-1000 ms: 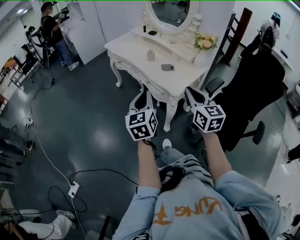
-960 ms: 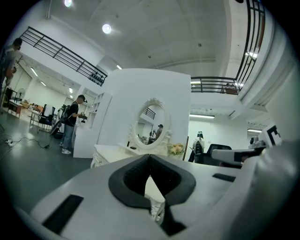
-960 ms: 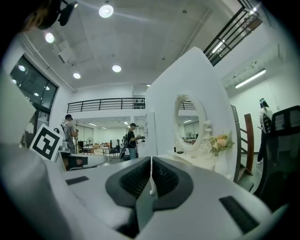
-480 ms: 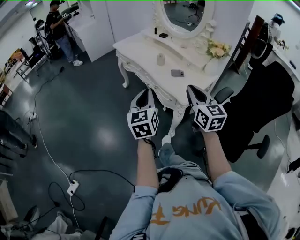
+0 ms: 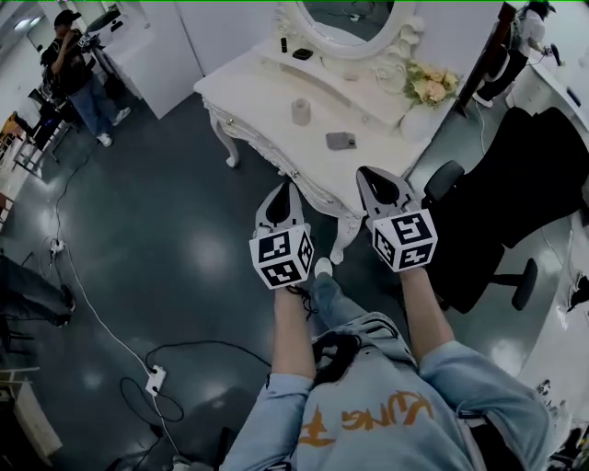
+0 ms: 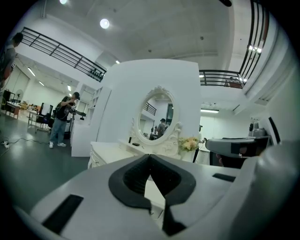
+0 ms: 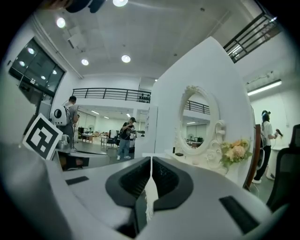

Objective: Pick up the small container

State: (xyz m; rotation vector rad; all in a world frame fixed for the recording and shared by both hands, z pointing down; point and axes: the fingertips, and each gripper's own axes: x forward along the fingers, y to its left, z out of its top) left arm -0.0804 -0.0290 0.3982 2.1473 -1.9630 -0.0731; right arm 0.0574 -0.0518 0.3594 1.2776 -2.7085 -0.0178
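On the white carved tabletop [image 5: 253, 89], the small cylindrical container [image 5: 301, 111] stands left of the flat grey case [image 5: 340, 140], before the oval mirror [image 5: 350, 20].

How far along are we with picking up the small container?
Done: nothing yet. The small container stands untouched on the dressing table.
In hand: nothing. The left tool and right tool are both shut and empty, away from the container.
Left: reach in, open one tool, grasp, lift.
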